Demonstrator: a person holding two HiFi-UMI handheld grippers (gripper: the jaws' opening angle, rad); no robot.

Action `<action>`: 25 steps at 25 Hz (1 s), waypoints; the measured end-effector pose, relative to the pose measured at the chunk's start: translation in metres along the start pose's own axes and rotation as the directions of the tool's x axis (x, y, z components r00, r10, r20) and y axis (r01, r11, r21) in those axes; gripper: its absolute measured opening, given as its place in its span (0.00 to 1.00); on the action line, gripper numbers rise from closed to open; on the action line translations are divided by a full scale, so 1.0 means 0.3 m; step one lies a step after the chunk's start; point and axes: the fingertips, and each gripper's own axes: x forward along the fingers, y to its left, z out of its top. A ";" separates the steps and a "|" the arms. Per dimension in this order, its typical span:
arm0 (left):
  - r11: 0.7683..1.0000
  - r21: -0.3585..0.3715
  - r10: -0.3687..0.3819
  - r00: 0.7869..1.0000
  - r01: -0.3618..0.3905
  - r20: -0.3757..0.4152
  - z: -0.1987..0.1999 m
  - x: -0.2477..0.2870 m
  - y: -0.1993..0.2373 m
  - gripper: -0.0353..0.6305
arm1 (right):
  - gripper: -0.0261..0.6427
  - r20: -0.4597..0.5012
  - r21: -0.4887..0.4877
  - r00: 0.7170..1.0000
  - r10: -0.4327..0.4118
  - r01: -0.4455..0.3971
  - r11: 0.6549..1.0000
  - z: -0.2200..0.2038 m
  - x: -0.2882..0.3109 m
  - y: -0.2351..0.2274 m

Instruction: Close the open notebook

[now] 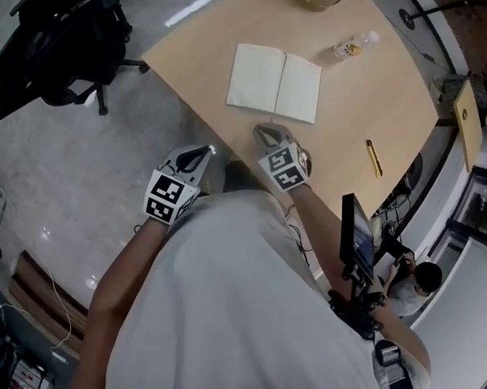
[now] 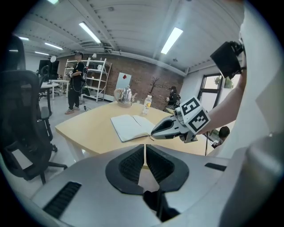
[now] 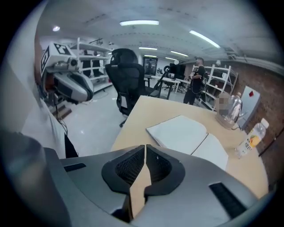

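Head view says it plainly: nothing of the job is done yet. The notebook point(image 1: 274, 83) lies flat and fully open on the pale wooden table point(image 1: 392, 107), both blank pages facing up and the spine crease running down the middle. No cover or page is lifted.

The right gripper point(image 1: 261, 131) hangs over the near edge of the table, with the notebook at about twelve o'clock from its tips, close but not touching. In the right gripper view its jaws are pressed together at the tips with nothing between them, only table showing through the slot behind. The left gripper point(image 1: 205, 152) sits off the table, at roughly eight o'clock from the right one, above the floor. Its jaws are likewise closed tip to tip and empty.

A small bottle point(image 1: 355, 45) lies at two o'clock from the notebook and a yellow pen point(image 1: 375, 157) at four o'clock. Both are well apart from it and, to my eye, out of the way of a fold.

As I judge it, everything is left to do: reach one outer edge of the open book, get under or grip that half, swing it over the spine and lay it down on the other.
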 end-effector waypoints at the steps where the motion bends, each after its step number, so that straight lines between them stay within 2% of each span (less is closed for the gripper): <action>1: 1.000 -0.009 0.009 1.000 -0.009 0.000 -0.004 -0.005 0.002 0.08 | 0.07 -0.018 -0.059 1.000 -0.009 0.008 0.998 -0.006 0.012 -0.005; 4: 0.999 -0.029 0.027 1.000 -0.027 0.001 -0.015 -0.015 0.006 0.08 | 0.07 -0.054 -0.237 0.997 -0.050 0.036 0.971 -0.020 0.051 -0.019; 7: 0.998 -0.044 0.041 0.999 -0.041 0.003 -0.026 -0.023 0.012 0.08 | 0.07 -0.063 -0.383 0.991 -0.117 0.084 0.920 -0.006 0.091 -0.048; 10: 0.996 -0.063 0.063 0.998 -0.063 0.009 -0.037 -0.035 0.024 0.08 | 0.07 -0.051 -0.446 0.986 -0.157 0.118 0.887 0.029 0.131 -0.079; 14: 0.989 -0.102 0.109 0.994 -0.107 0.013 -0.057 -0.067 0.037 0.08 | 0.08 -0.062 -0.526 0.984 -0.165 0.108 0.844 0.050 0.179 -0.081; 16: 0.983 -0.124 0.142 0.990 -0.138 0.023 -0.064 -0.093 0.055 0.08 | 0.08 -0.076 -0.587 0.982 -0.171 0.095 0.804 0.051 0.206 -0.068; 19: 0.967 -0.166 0.203 0.979 -0.194 0.038 -0.079 -0.133 0.085 0.08 | 0.18 -0.099 -0.686 0.979 -0.177 0.062 0.725 0.042 0.244 -0.050; 22: 0.948 -0.211 0.247 0.968 -0.236 0.029 -0.105 -0.167 0.102 0.08 | 0.18 -0.119 -0.764 0.972 -0.203 0.042 0.644 0.023 0.262 -0.051; 25: 0.939 -0.237 0.263 0.965 -0.250 0.022 -0.128 -0.190 0.108 0.08 | 0.18 -0.127 -0.804 0.959 -0.252 0.049 0.593 0.006 0.274 -0.064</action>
